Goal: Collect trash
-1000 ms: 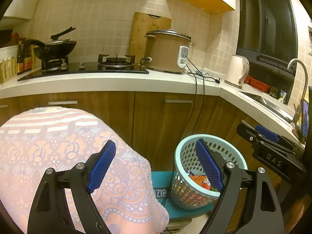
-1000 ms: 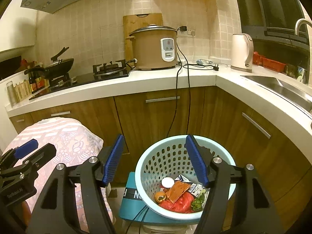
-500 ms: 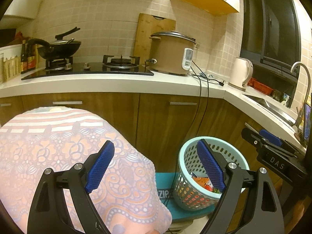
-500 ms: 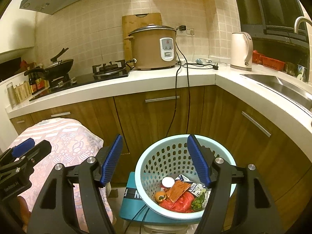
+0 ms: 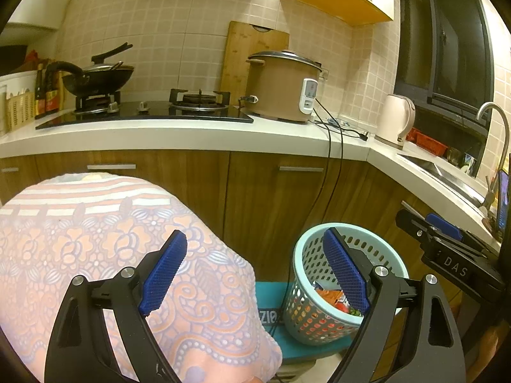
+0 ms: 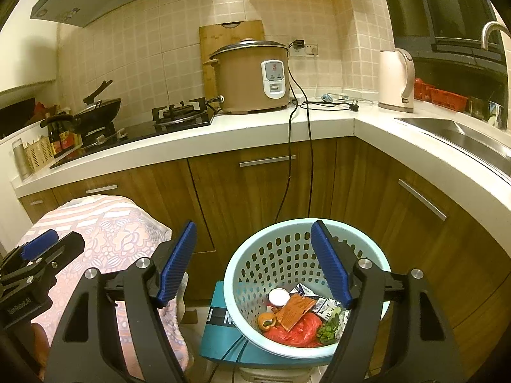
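Low in the right wrist frame, I see my right gripper (image 6: pixel 252 261) poised above a pale blue perforated basket (image 6: pixel 255 265), its jaws opening with nothing between them. Inside the basket lies the collected trash (image 6: pixel 297 316): a red crumpled bag, a brown wrapper, a white round lid, an orange peel, some green leaves and small printed packets. The basket sits on a teal box (image 6: pixel 217 325) in front of the wooden cabinet doors. At the lower left of that frame my left gripper (image 6: pixel 38 249) pokes in over a pink patterned cloth (image 6: pixel 105 223). Through the left wrist camera, my left gripper (image 5: pixel 255 268) is spread wide and empty, its left pad over the cloth and its right pad in front of the basket (image 5: pixel 306 261); the right gripper (image 5: pixel 444 229) shows at the right edge. Along the white worktop (image 6: pixel 271 124) across the middle stand a brown rice cooker (image 6: pixel 252 76), a gas hob (image 6: pixel 182 115), a black wok (image 6: pixel 95 108) and a pale kettle (image 6: pixel 396 79), with a sink (image 6: pixel 447 131) at the right.
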Demonstrator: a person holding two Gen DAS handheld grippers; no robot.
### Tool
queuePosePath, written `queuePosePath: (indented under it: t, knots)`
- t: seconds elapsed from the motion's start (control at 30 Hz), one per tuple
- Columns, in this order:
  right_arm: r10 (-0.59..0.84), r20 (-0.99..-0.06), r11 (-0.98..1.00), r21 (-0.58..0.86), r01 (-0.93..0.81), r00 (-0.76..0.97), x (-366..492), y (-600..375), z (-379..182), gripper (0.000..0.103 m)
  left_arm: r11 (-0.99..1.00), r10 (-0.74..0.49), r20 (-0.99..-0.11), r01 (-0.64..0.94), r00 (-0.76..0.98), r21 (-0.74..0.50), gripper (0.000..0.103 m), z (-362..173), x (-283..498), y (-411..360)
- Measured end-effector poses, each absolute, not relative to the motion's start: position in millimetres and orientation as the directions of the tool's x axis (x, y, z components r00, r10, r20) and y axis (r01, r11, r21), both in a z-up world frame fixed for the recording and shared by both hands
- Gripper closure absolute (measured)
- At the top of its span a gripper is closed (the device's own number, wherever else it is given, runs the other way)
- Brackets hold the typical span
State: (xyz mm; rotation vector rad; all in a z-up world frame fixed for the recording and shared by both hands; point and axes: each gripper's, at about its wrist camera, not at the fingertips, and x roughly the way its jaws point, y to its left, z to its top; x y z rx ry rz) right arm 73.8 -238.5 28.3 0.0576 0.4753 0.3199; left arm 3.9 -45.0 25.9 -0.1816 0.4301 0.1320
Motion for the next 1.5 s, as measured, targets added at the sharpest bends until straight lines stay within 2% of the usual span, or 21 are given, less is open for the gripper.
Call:
queuePosePath:
  t: [0.93,1.5]
  knots:
    - [0.327,-0.445,0.945,0.146,-0.293,0.834,75.0,-240.7,26.5,0.032,0.974,0.096,-0.43,-0.173,0.898,-0.144,0.018,23.0,2.2,-46.7]
    - [0.332,-0.444,0.943,0.151,-0.296,0.833,73.1,-241.2,28.2,0.032,0.97,0.123,-0.436,-0.2,0.891,-0.135,0.012,28.0,-2.1,-45.2]
